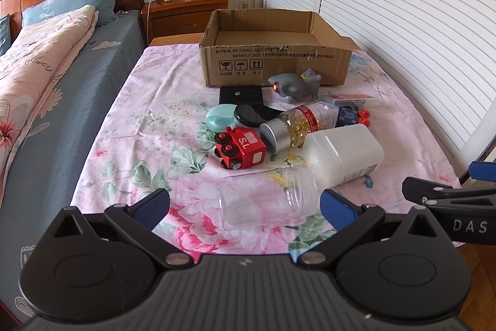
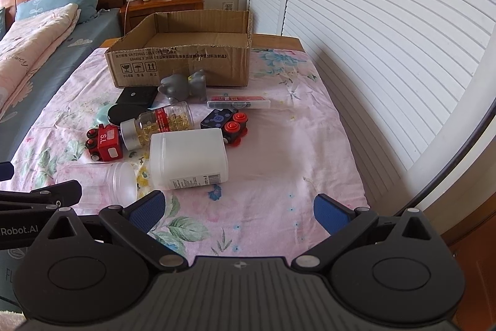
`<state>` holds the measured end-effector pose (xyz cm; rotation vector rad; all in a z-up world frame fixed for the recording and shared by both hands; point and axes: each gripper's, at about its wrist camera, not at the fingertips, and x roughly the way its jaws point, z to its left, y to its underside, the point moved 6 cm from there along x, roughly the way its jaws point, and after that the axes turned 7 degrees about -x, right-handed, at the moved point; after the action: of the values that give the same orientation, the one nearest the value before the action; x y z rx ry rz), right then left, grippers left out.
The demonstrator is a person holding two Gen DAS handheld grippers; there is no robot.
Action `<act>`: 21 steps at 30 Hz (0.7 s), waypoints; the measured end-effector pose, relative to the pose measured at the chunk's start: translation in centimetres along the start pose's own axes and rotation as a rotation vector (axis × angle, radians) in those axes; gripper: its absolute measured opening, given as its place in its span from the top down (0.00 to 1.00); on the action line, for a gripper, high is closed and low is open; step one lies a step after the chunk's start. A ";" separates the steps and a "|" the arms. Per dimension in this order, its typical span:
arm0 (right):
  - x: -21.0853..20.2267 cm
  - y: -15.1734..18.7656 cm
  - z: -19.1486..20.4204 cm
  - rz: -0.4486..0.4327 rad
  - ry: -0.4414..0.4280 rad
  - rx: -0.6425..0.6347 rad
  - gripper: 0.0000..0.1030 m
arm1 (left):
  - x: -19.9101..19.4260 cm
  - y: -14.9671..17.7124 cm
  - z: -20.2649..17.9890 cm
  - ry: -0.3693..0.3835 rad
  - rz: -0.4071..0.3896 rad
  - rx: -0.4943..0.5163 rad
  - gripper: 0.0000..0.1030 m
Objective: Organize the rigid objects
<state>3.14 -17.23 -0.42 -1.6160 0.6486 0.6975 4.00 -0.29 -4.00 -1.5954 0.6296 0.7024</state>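
Note:
An open cardboard box [image 1: 272, 64] [image 2: 179, 64] stands at the far end of a floral-clothed table [image 1: 148, 120]. In front of it lie a grey toy animal [image 1: 294, 84], a black case [image 1: 241, 94], a capsule bottle [image 1: 297, 126], a red toy train [image 1: 240, 151], a white bottle [image 1: 344, 157] [image 2: 187, 158], a clear jar [image 1: 269, 200] [image 2: 105, 183] and a dark toy train [image 2: 226, 124]. My left gripper [image 1: 245, 208] is open, its jaws either side of the clear jar's near end. My right gripper [image 2: 238, 211] is open and empty over bare cloth, right of the white bottle.
A bed [image 1: 46, 76] with a quilt runs along the left. A wooden nightstand [image 1: 186, 11] with a fan stands behind. White louvred doors [image 1: 403, 20] line the right. A teal case [image 1: 220, 115], a black disc [image 1: 248, 115] and a flat clear case [image 2: 238, 102] also lie in the pile.

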 end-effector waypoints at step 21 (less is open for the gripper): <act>0.2 -0.2 -0.2 -0.013 0.003 -0.013 0.00 | 0.7 0.1 -0.3 0.005 0.002 0.006 0.01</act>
<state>3.45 -17.37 -0.38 -1.6318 0.6361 0.6907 4.36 -0.57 -4.56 -1.5918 0.6366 0.6969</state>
